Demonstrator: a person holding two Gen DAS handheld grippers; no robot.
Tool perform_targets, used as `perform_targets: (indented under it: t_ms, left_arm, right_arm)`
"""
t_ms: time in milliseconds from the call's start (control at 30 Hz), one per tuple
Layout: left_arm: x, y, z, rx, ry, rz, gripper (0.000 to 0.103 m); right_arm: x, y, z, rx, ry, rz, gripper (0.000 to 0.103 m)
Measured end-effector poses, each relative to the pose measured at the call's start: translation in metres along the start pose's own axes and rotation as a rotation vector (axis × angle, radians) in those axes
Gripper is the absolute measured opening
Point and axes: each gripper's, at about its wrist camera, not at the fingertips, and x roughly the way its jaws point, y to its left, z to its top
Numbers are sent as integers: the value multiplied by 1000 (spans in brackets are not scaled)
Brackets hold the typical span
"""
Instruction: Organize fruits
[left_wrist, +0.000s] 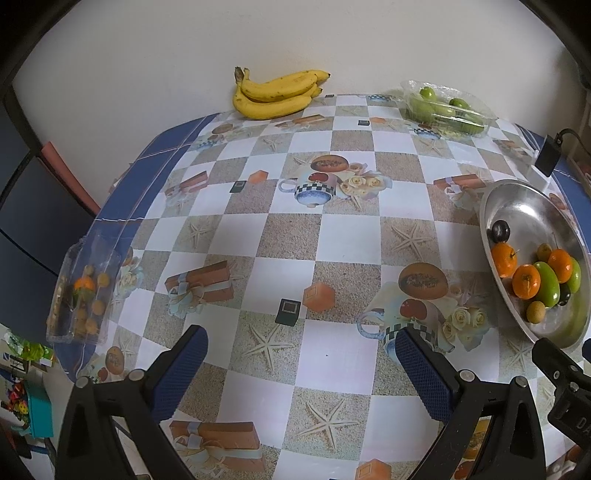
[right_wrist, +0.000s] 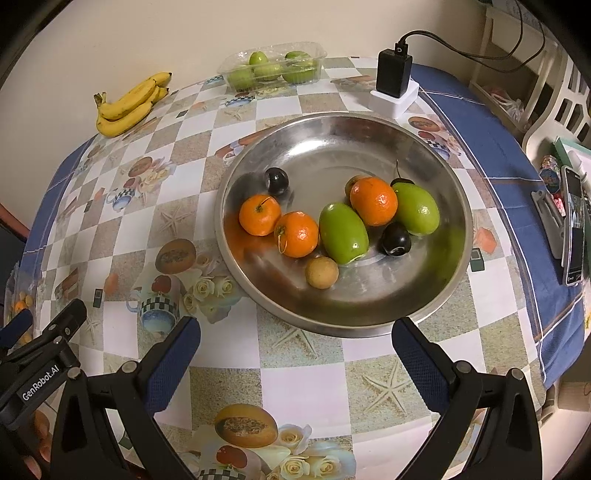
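At the centre of the right wrist view, a round metal bowl (right_wrist: 436, 291) sits on the checkered tabletop (right_wrist: 288, 376), holding three oranges: one at its left (right_wrist: 259, 215), one just beside it (right_wrist: 296, 234), and one further back (right_wrist: 373, 201). Two green fruits lie among them, one in the middle (right_wrist: 343, 233) and one to the right (right_wrist: 417, 209), with a dark plum at the upper left of the bowl (right_wrist: 276, 181), another dark plum lower right (right_wrist: 396, 239), and a small tan fruit (right_wrist: 321, 272) nearest the camera. At the bottom of that frame the right gripper (right_wrist: 295, 341) has its fingers spread wide, holding nothing, just short of the bowl's near rim. In the upper left lies a bunch of bananas (right_wrist: 127, 107), and at the top a clear plastic tray of green fruits (right_wrist: 273, 66); a black charger (right_wrist: 393, 74) stands on a white block to its right. In the left wrist view, the left gripper (left_wrist: 301, 350) is also wide and empty above bare tabletop, and a clear box of small orange fruits (left_wrist: 83, 291) rests at the left edge of the frame.
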Motion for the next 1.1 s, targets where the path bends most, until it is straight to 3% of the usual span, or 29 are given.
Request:
perform_targets:
  t_ms: [1100]
  left_arm:
    - [3, 0, 0, 7, 5, 0, 103]
  right_arm:
    - [3, -1, -1, 9, 8, 13, 103]
